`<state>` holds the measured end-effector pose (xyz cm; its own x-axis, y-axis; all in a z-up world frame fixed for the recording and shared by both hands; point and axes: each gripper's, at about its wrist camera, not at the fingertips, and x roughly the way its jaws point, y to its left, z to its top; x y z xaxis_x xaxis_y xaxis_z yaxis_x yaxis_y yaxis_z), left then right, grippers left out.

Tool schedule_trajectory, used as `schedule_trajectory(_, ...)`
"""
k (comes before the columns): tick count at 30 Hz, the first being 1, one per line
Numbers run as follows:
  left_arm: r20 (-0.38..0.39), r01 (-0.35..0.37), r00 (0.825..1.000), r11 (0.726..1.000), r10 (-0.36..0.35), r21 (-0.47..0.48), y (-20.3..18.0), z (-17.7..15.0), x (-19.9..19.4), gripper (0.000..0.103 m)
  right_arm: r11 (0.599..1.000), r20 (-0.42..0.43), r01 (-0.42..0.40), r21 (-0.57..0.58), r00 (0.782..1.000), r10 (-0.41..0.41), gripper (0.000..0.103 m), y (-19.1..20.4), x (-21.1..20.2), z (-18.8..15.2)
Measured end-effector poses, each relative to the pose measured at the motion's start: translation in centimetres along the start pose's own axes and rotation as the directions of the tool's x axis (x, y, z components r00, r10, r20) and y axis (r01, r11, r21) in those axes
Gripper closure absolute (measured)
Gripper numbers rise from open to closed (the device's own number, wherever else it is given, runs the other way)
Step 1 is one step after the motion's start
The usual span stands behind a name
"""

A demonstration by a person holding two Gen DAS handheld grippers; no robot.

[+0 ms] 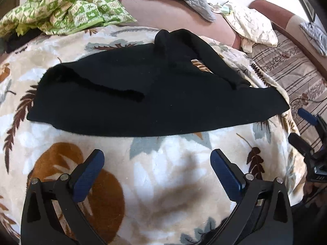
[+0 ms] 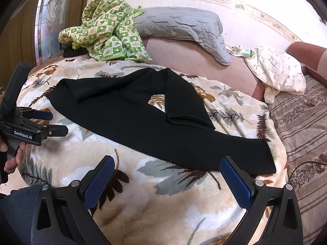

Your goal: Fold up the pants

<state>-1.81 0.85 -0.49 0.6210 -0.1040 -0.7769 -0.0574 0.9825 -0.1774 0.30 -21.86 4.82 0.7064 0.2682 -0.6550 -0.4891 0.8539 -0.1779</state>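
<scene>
Black pants (image 1: 126, 100) lie spread across a leaf-patterned plush blanket (image 1: 155, 173) on a bed. One leg is doubled back over the rest, its cuff (image 2: 188, 120) pointing right. My left gripper (image 1: 157, 157) hovers open just short of the pants' near edge, nothing between its blue pads. My right gripper (image 2: 167, 163) is open too, near the pants' right end (image 2: 255, 163), empty. In the right wrist view the left gripper (image 2: 51, 123) shows at the left edge, held by a hand (image 2: 14, 159). The right gripper (image 1: 302, 126) appears at the right edge of the left wrist view.
A crumpled green-checked quilt (image 2: 106, 34) and a grey quilted pillow (image 2: 179, 24) lie at the far side. A white patterned cloth (image 2: 280, 71) sits at the right on a striped sheet (image 2: 302, 122). A stained-glass door (image 2: 51, 14) stands at the far left.
</scene>
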Motion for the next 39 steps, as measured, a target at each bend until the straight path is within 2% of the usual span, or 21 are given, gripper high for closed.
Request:
schedule_trajectory(3,0.030,-0.028,0.999,0.999,0.027,0.024,-0.2,-0.2,-0.5,0.000,1.000,0.000,0.008,0.010,1.000,-0.008,0.001,-0.3,0.4,0.2)
schedule_trajectory(6,0.050,0.011,0.999,1.000,-0.009,-0.028,1.1,-0.5,-1.0,0.000,0.998,-0.022,0.020,0.054,1.000,-0.019,0.001,-1.3,1.1,0.4)
schedule_trajectory(9,0.035,0.052,0.998,0.997,-0.050,-0.052,1.8,-0.5,-1.3,0.000,0.991,-0.015,-0.001,0.136,1.000,0.003,0.001,-2.7,1.3,0.6)
schedule_trajectory(13,0.049,-0.094,0.994,0.996,0.094,-0.007,1.1,-0.1,-2.0,0.000,0.988,0.001,-0.004,0.154,1.000,0.004,0.001,-3.2,1.2,0.7)
schedule_trajectory(16,0.063,-0.139,0.988,0.990,0.139,-0.003,0.5,0.3,-2.4,0.000,0.991,0.002,0.005,0.132,1.000,-0.005,0.001,-2.9,1.2,0.6)
schedule_trajectory(26,0.051,-0.216,0.975,0.976,0.214,0.021,-0.1,0.0,-2.9,0.000,0.991,-0.008,0.046,0.123,0.999,-0.046,0.000,-2.9,1.3,0.4)
schedule_trajectory(39,0.018,-0.218,0.976,0.976,0.218,0.000,1.2,-0.3,-2.2,0.000,0.990,-0.024,0.061,0.130,0.998,-0.058,0.001,-3.2,1.7,0.4)
